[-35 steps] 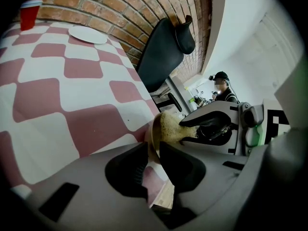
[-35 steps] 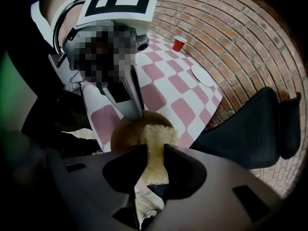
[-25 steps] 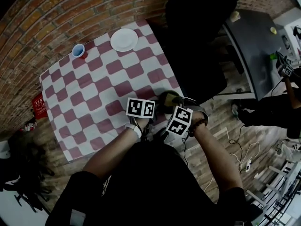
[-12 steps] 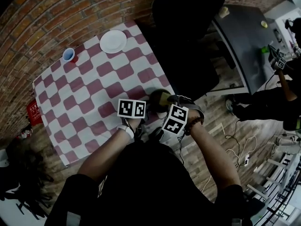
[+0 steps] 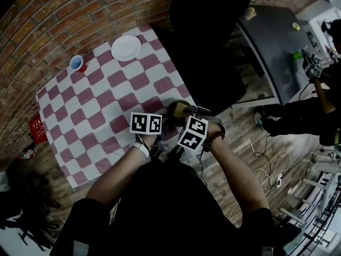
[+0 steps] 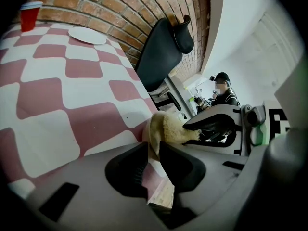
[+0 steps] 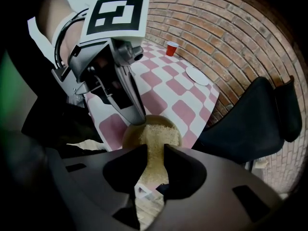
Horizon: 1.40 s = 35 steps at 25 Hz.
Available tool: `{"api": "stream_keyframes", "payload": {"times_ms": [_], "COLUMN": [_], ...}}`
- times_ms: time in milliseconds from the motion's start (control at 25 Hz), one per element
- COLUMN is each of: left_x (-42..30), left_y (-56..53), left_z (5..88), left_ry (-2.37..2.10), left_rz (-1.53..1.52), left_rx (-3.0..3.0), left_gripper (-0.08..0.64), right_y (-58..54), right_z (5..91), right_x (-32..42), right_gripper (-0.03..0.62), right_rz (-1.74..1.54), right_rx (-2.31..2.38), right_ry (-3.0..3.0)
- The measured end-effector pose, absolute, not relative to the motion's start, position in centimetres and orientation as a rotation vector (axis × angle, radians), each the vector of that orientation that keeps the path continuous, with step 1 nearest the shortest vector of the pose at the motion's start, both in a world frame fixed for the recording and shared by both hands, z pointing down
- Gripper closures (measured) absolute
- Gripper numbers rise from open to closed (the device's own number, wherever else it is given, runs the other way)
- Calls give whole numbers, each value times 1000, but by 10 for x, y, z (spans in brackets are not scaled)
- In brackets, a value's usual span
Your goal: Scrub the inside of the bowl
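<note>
A tan bowl (image 5: 178, 109) is held tilted over the near right edge of the checkered table (image 5: 101, 100). My left gripper (image 6: 153, 163) is shut on the bowl's rim (image 6: 153, 131); the rim passes between its jaws. My right gripper (image 7: 153, 163) is shut on a yellowish scrub sponge (image 7: 155, 143), which is pressed into the inside of the bowl (image 7: 129, 134). In the right gripper view the left gripper (image 7: 136, 115) reaches down to the rim. In the head view, the two marker cubes and hands hide most of the bowl.
A white plate (image 5: 126, 47) and a red cup (image 5: 76, 64) stand at the table's far side by the brick wall. A black chair (image 5: 208, 47) stands just right of the table. A grey table (image 5: 274, 47) and a person (image 6: 222, 91) are farther right.
The whole scene has slid left and up in the head view. Both grippers stay together at the bowl, and the bowl shows less behind the cubes.
</note>
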<state>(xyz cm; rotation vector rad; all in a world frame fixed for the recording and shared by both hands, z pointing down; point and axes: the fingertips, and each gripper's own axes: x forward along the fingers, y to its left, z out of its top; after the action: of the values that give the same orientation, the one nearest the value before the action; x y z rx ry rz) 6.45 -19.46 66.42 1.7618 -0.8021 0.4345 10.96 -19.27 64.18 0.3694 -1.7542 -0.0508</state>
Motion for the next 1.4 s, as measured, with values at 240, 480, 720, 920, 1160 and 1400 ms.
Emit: {"api": "stream_keyframes", "payload": {"times_ms": [240,480,720,920,1160,1400], "left_x": [66,69,68,64,62,61], "left_y": [-191,-190,-188,-186,-185,-186], "left_z": [663,661,660,657,656,656], "left_ry": [-795,-791,-788,-790,-801,-794], "left_rz": [431,432,431,420,407,400], "left_rx": [1758,1766,1767,1762,1754,1755], "left_gripper": [474,474,474,474,474,474], "right_y": [-200,-178,-172,-187,-207,-191], "right_z": [635,631,634,630,622,620], "right_x": [133,131,109,111,139,152], "right_gripper": [472,472,472,472,471,471], "right_rz": [-32,-64,-63,-42,-11,-25], "right_rx": [408,376,362,404,479,451], "right_ry": [-1731,-1741,-1778,-1786,-1768,-1743]}}
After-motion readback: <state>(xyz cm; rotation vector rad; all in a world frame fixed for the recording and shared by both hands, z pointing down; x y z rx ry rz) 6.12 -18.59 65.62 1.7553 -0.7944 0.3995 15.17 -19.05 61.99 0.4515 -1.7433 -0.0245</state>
